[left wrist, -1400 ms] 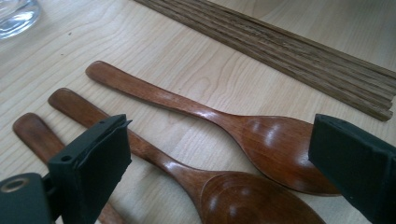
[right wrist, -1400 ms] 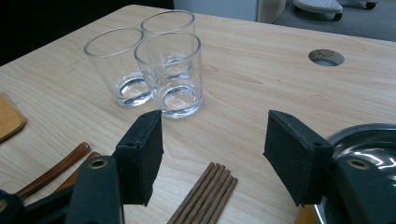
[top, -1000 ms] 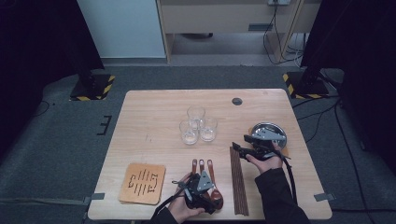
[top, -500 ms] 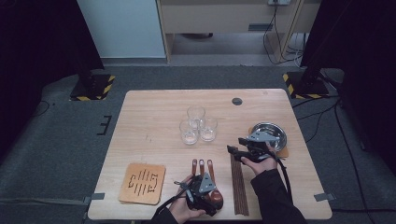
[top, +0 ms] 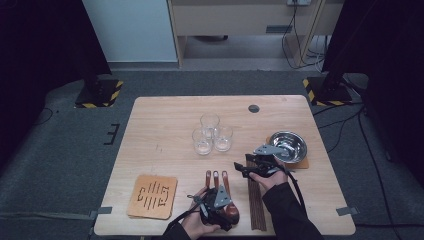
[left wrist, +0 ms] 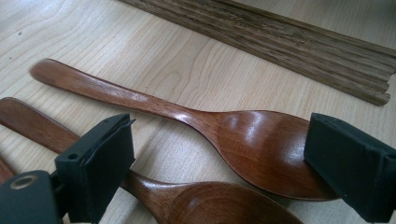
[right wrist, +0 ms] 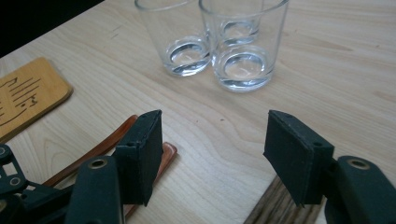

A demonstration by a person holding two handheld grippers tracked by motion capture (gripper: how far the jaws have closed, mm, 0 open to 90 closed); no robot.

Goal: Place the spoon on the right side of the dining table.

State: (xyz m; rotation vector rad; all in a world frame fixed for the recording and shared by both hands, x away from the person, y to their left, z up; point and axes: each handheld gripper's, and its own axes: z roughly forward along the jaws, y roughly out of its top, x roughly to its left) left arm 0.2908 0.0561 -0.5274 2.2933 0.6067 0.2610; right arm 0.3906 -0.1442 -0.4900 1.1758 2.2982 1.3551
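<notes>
Three brown wooden spoons [top: 215, 179] lie side by side near the table's front edge, bowls toward me. My left gripper [top: 225, 207] is low over their bowls. In the left gripper view it [left wrist: 224, 163] is open and its jaws have just been closing; one spoon's bowl [left wrist: 261, 149] lies between them, with the right pad [left wrist: 350, 163] at its tip and the left pad apart from it. A second spoon [left wrist: 210, 205] lies below. My right gripper [top: 240, 168] hovers open over the spoon handle tips [right wrist: 112, 144]; nothing is between its jaws [right wrist: 212, 140].
A bundle of dark chopsticks [top: 256, 205] lies right of the spoons. Three empty glasses [top: 210, 132] stand mid-table, ahead of the right gripper. A steel bowl [top: 288, 145] sits on a mat at right. A wooden coaster [top: 152, 196] lies front left.
My right gripper has moved left and slightly down, from beside the steel bowl toward the spoon handles. The left gripper has stayed over the spoon bowls.
</notes>
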